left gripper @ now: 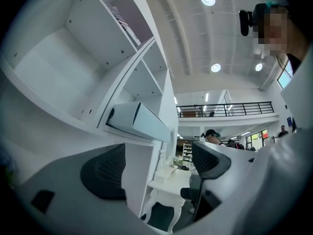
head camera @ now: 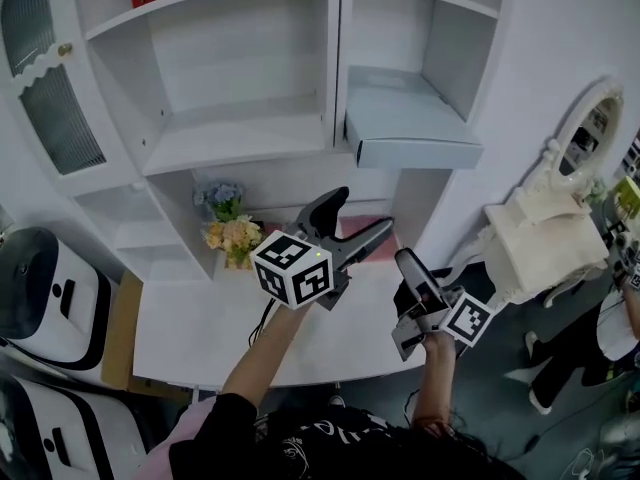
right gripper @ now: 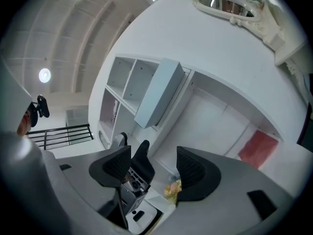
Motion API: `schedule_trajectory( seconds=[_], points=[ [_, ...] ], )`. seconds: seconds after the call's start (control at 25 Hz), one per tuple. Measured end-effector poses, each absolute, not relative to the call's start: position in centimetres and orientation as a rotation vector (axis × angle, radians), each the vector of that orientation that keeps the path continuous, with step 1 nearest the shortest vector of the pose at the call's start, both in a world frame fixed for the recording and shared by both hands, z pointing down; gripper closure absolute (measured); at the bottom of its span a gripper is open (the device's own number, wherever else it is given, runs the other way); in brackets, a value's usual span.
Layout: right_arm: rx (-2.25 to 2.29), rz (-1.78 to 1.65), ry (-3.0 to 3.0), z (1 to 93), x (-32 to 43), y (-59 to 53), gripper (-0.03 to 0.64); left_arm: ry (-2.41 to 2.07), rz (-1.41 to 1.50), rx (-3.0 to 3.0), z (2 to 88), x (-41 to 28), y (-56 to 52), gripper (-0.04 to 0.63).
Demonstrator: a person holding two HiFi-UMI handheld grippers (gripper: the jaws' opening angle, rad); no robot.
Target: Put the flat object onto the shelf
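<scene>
Head view: the box (head camera: 410,133) lies on the shelf (head camera: 336,68), front edge overhanging, well beyond both jaws. The left gripper (head camera: 355,223) and right gripper (head camera: 408,303) hover over the counter (head camera: 200,328). Left gripper view: jaws wide apart, empty. Right gripper view: likewise parted, holding nothing. Placing looks done; only drawing back seems left.

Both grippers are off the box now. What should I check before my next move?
1. Left gripper free: ok, jaws apart, nothing between.
2. Right gripper free: ok, jaws apart, nothing between.
3. Box on the shelf: ok, lying flat in the right compartment.
4. Box fully in: not ok, its front end sticks out past the shelf edge.
5. Box steady: cannot tell.
</scene>
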State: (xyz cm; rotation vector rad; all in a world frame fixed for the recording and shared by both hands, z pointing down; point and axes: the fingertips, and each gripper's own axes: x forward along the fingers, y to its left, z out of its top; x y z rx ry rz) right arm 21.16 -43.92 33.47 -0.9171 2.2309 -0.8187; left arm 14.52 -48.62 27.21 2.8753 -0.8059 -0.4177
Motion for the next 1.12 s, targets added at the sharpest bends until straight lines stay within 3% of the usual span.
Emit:
schedule_trajectory(
  seconds=[0.76,1.12],
  points=[
    [-1.147,-0.748,2.435,40.9,8.0,-33.5,0.301,-0.742,-0.244,2.716,41.7,1.1,-33.2,0.158],
    [-1.204,-0.912,2.427,47.4,0.0,-24.9,0.305,-0.663,-0.124,2.646,48.1,-6.4,-23.9,0.158]
  ],
)
